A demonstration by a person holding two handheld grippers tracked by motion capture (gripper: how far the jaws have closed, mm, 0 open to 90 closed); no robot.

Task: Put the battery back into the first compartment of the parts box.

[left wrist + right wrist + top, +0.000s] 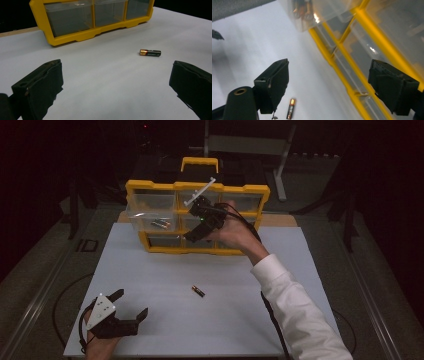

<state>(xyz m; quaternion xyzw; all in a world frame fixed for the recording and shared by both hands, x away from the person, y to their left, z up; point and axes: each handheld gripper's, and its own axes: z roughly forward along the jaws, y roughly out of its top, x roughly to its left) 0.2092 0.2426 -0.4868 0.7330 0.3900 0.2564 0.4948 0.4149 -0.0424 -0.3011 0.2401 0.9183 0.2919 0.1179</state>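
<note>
Tongs both released: right tongs (192,222) empty against yellow drawer organizer (150,185), left tongs (131,305) resting well in front of it, battery (198,291) on bench (165,270) between organizer and left tongs.

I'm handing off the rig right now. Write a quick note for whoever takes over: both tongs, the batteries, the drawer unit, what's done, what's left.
Left tongs: open, empty, resting near the table's front left edge.
Right tongs: open, empty, up at the yellow drawer unit.
Done: batteries lie in the pulled-out middle-left drawer.
Left: one loose battery lies mid-table; likely it goes in the same drawer, which then needs closing.
</note>
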